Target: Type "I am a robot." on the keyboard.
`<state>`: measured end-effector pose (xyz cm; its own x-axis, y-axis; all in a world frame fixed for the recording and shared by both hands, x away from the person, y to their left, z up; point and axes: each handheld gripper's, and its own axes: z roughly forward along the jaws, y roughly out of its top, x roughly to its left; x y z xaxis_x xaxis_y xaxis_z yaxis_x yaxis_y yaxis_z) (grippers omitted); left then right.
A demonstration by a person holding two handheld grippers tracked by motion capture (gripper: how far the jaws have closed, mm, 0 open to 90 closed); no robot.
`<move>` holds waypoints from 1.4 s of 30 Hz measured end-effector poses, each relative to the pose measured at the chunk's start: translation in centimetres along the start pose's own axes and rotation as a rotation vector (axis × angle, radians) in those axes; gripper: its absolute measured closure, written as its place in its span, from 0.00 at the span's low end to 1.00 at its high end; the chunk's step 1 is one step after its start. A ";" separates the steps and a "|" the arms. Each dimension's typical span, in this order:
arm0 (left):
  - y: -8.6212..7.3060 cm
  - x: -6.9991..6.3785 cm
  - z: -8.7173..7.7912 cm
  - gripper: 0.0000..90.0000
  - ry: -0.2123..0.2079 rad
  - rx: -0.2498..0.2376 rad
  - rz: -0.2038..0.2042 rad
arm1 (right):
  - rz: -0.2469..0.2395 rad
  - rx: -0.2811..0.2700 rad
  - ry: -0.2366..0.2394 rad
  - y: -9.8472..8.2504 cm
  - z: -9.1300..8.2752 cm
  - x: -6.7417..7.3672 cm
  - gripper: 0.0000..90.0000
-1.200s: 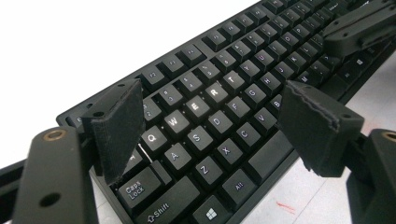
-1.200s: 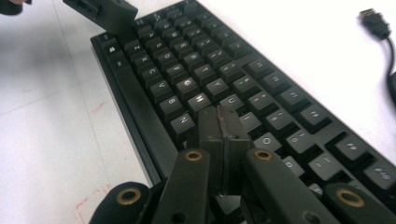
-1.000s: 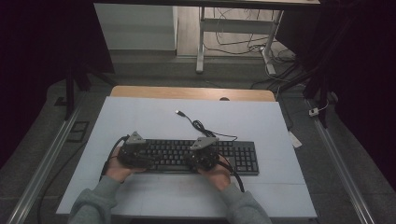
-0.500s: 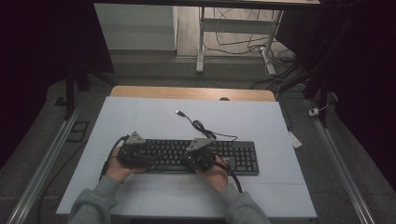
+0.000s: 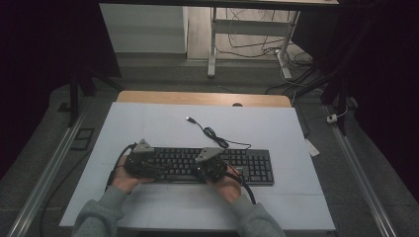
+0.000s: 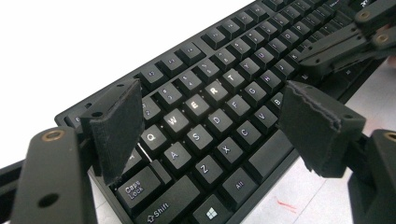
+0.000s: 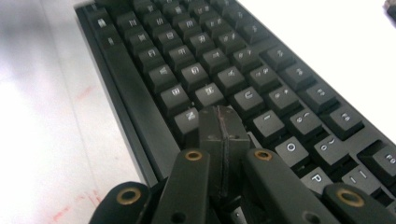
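Black keyboard (image 5: 207, 165) lies flat across the near middle of the white tabletop (image 5: 148, 123), its cable (image 5: 212, 134) snaking off toward the far side with the USB plug loose on the surface.

Change since a second ago: the right gripper (image 5: 210, 168) has edged a little left along the keys; the left gripper (image 5: 141, 162) sits where it was, at the keyboard's left end. Hands barely moved otherwise. My read: the right is picking out single keys, so this looks like mid key-pressing, not a lift or a carry.

Right jaws are fully closed, pads (image 7: 219, 135) pressed together into one blunt tip that rests on or just over the keys near J/K (cannot tell whether a key is actually down). Left gripper (image 6: 219, 126) jaws stand wide, hovering over the QWERTY block, nothing between them.

Surface: plain white sheet, faint red marks near the keyboard's front edge. Wooden edge at the far side. Room is dim; a metal table leg (image 5: 212, 44) and loose floor cables (image 5: 252, 39) sit beyond.
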<state>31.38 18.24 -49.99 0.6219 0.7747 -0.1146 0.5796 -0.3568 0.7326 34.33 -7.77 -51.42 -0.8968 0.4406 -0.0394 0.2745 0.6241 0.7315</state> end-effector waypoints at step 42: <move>0.1 0.1 -0.5 0.32 -0.044 -0.037 -0.015 | 0.137 -0.101 -0.138 -4.3 -7.9 -5.0 0.66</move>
<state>31.22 18.51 -49.63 0.6363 0.7557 -0.1549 0.5695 -0.3248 0.7551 34.90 -17.76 -49.05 -0.7955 0.6056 -0.0231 0.3482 0.4879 0.8004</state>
